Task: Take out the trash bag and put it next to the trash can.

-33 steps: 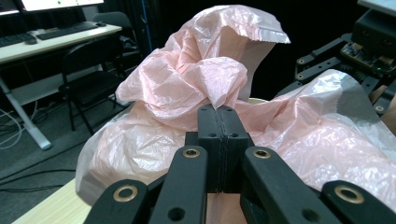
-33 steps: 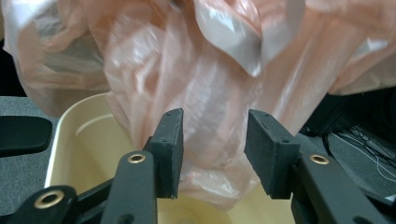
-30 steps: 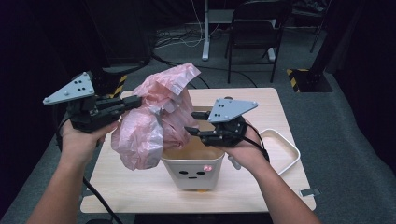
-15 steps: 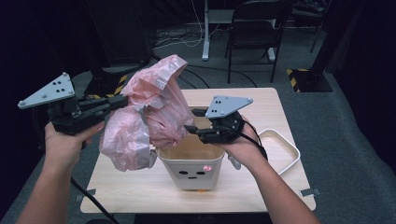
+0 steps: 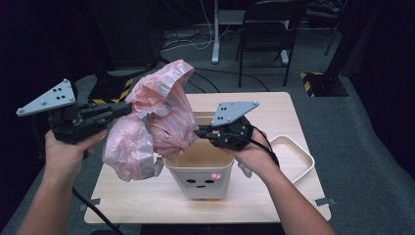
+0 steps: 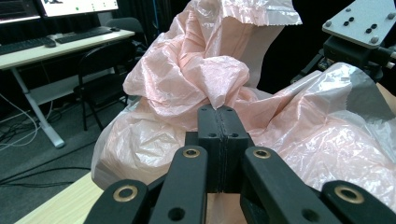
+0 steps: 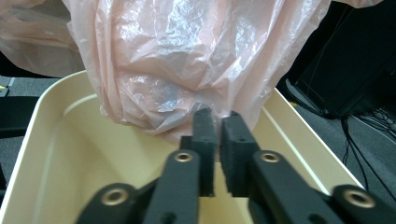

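On the wooden table (image 5: 147,196), a cream bin (image 5: 200,178) with a small face printed on its front is stood near the front edge; a white tray (image 5: 301,161) is set just beside it, on the person's right.

Pink plastic bag (image 5: 156,122): held up in the air over the bin's left rim, crumpled and billowed, its lower folds hanging at the bin's mouth.

Left gripper (image 6: 218,114): raised to the left of the bin, jaws pressed flat together, a pinch of the bag's film caught between them, as is seen in the left gripper view.

Right gripper (image 7: 218,116): held over the bin's open top, pointed at the bag's lower edge. Its jaws have just been closing and are seen nearly together, with a thin gap left. The film hangs at the tips; whether any of it is caught there cannot be made out, the picture being blurred.

Background: a dark chair (image 5: 264,39) is placed on the grey floor beyond the table.
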Motion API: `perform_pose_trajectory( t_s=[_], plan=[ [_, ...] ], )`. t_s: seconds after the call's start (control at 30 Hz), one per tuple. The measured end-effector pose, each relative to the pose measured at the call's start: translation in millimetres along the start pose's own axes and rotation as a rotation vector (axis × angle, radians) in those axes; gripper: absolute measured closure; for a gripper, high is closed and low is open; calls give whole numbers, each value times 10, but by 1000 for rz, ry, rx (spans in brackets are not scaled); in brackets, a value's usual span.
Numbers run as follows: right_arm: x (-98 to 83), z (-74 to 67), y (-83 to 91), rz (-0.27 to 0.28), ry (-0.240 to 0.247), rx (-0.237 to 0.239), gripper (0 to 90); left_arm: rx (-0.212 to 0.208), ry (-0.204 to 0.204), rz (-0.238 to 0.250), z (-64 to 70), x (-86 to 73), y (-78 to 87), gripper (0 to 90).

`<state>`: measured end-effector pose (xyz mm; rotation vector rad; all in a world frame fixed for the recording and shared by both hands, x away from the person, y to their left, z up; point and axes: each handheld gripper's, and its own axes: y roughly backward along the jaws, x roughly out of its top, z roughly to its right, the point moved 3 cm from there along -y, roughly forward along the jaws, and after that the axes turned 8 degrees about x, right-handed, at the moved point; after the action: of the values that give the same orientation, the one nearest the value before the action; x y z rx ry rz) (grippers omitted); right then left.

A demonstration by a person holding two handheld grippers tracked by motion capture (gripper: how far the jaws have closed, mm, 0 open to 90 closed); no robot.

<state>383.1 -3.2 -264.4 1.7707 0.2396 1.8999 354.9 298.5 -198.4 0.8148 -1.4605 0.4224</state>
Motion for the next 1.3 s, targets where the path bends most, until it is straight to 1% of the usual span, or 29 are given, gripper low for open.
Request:
perform_pose_trajectory(
  t_s=[0.07,0.2,0.37,0.53,0.67,0.8,0.97,1.1,1.3],
  plan=[
    [3,-1,3,0,2,5,892,-1,-3,-3,2,2,-7,896],
    [14,-3,38,12,3,3,900,-1,-2,-3,10,7,-19,896],
    [61,-15,94,44,13,-4,900,-6,-5,1,25,29,-37,897],
    [142,-31,153,89,20,-13,900,-8,-9,-3,47,49,-56,896],
    [212,-40,191,115,24,-20,900,-4,-13,9,47,86,-44,897],
    [305,-60,227,141,34,-23,900,6,-19,19,60,134,5,897],
    [396,-98,231,158,49,-21,900,19,-30,42,60,198,98,896],
    [465,-117,227,165,61,-19,900,29,-35,45,65,240,178,896],
    [612,-164,179,169,82,-1,900,47,-46,49,59,315,312,896]
  ],
)
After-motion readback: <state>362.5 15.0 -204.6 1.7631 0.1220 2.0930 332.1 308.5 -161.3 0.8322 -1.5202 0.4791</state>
